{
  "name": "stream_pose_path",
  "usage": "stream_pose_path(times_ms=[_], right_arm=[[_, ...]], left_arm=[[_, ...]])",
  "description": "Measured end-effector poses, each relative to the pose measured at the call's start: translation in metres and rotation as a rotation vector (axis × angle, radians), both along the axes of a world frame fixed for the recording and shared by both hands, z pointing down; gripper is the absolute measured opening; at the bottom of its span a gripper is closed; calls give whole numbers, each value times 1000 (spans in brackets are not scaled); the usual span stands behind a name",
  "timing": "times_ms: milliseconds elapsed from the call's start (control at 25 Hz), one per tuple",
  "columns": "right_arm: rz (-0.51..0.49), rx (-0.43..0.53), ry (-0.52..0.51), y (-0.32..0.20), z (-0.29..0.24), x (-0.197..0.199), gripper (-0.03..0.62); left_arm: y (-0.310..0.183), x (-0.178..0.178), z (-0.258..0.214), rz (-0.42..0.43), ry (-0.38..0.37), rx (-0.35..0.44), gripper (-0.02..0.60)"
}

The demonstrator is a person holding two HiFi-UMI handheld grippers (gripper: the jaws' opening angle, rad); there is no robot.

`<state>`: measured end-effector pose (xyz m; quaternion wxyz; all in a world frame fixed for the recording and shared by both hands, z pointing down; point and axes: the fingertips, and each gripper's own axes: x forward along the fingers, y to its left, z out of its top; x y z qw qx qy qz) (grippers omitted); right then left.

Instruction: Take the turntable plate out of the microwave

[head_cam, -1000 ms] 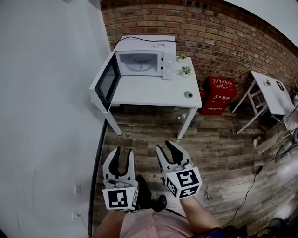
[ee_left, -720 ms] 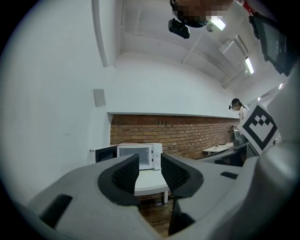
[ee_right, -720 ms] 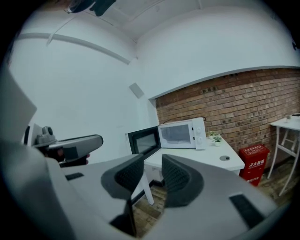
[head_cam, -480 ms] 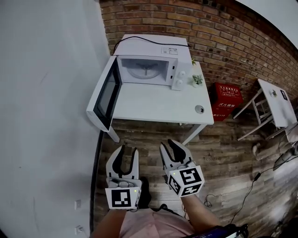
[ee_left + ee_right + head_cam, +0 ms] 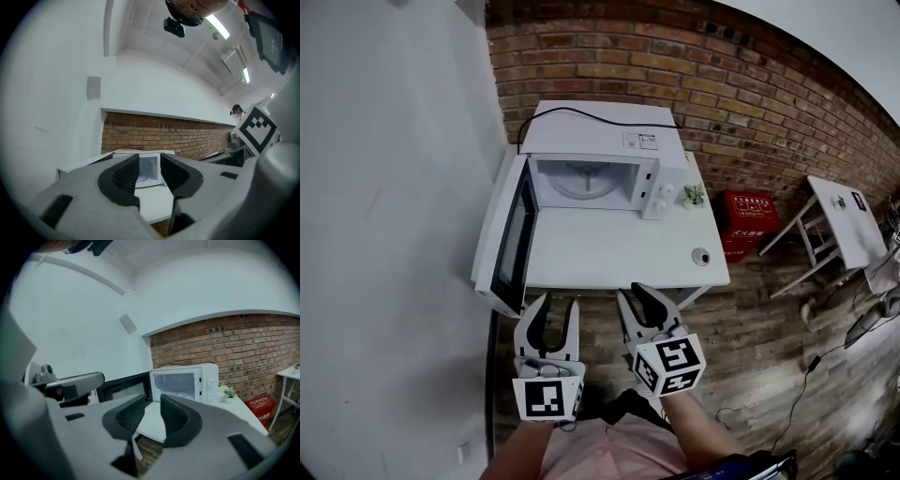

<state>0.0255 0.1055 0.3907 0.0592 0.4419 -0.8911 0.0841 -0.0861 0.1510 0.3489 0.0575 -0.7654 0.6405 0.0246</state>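
Basically nothing done on the task's thing yet. White microwave oven [image 5: 614,155] sits at the back of a white rectangular desk [image 5: 619,258], against a red brick wall [image 5: 750,84]. Its dark-windowed door [image 5: 508,239] hangs wide open to the left. Round clear glass turntable plate [image 5: 584,178] lies flat inside the cavity, untouched.

Person's left gripper [image 5: 556,307] and right gripper [image 5: 631,293] hover side by side near the desk's front edge. Both are over the wood plank floor [image 5: 769,375], well apart from the microwave oven and pointing toward it. Left fingers [image 5: 119,176] are released, nothing btw them. Right fingers [image 5: 176,420] have just been closing in, but a gap shows and nothing is btw them, so empty.

Progress est.: door is already open. Left to do: approach, reach into cavity, grasp plate rim, lift and pull it out. Small green potted plant [image 5: 694,195] stands right of the oven, prob. not in the way.
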Motion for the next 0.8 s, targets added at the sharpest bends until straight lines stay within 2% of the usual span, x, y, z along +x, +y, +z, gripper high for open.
stream_pose_path(times_ms=[440,800], right_arm=[[36,-26,-34,-69,18,2,104],[5,-117,-64,-163,56,-5,101]], left_arm=[[-69,2,20,39,-20,-36,135],[-165,-3,41,11,-41,-86,135]])
